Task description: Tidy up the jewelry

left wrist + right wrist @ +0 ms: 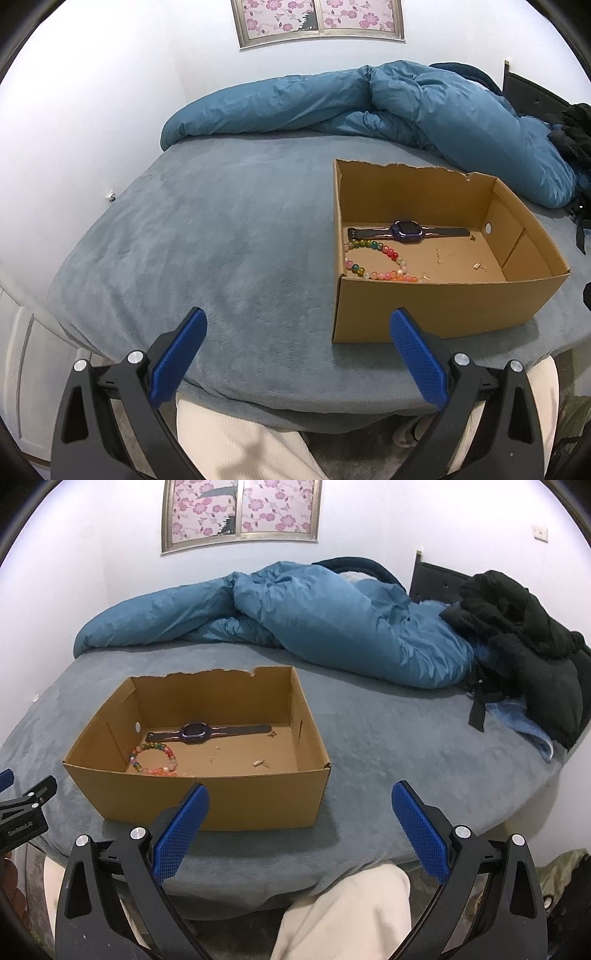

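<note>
Both hand-held grippers, left (298, 325) and right (301, 799), gape released before box (236, 805).

Blue duvet (295, 627) and black jacket (517, 635) on the bed (221, 240).

We hold the left gripper (298, 325) wide open and empty above the grey bed cover (221, 240). At two o'clock sits the cardboard box (436, 306); inside lie a purple watch (406, 230) along the far wall and a beaded bracelet (373, 264) just beside it, at seven o'clock.
</note>
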Demonstrator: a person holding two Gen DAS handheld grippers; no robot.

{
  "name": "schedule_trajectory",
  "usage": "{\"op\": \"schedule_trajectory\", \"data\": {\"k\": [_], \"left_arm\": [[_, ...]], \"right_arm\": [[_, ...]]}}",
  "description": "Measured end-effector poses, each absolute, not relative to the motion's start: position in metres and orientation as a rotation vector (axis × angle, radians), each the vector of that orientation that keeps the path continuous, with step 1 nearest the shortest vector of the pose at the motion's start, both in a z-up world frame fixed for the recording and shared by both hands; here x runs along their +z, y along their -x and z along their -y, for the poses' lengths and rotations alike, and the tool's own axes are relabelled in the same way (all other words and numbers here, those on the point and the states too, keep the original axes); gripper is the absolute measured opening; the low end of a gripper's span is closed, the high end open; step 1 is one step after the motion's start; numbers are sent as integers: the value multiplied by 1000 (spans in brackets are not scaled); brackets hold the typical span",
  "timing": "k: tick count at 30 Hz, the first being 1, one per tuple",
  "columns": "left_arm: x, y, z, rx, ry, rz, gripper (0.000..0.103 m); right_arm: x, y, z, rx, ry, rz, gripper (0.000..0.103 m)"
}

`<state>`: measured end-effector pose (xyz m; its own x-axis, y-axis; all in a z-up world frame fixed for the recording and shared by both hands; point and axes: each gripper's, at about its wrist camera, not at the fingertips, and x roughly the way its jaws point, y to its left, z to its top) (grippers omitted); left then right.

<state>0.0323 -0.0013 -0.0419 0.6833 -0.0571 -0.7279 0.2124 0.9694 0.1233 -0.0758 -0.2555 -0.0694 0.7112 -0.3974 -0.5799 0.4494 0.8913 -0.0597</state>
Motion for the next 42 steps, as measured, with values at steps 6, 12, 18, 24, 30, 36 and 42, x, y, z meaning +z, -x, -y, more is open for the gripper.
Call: {"op": "schedule_trajectory", "data": {"k": [6,12,18,24,30,36,42], "left_arm": [[-38,-30,1,-160,-199,-807,97],[-34,-29,3,-166,-200,-808,97],[-26,-32,8,-173,-208,-805,97],[-16,-39,13,-183,-212,-801,97],[-11,-45,16,-192,-222,-808,97],[-14,-54,20,-196,-235,-843,97],[-18,-62,21,-197,-236,-862,97]], "right_arm": [[-66,77,254,-469,-93,-612,95],[-63,78,252,-467,-98,-606,95],[-55,75,252,-466,-105,-600,95],[-48,70,252,-473,-107,-596,95],[-45,64,252,-468,-101,-608,95],[-46,55,253,-469,-107,-641,95],[-47,48,253,-465,-114,-663,95]]}}
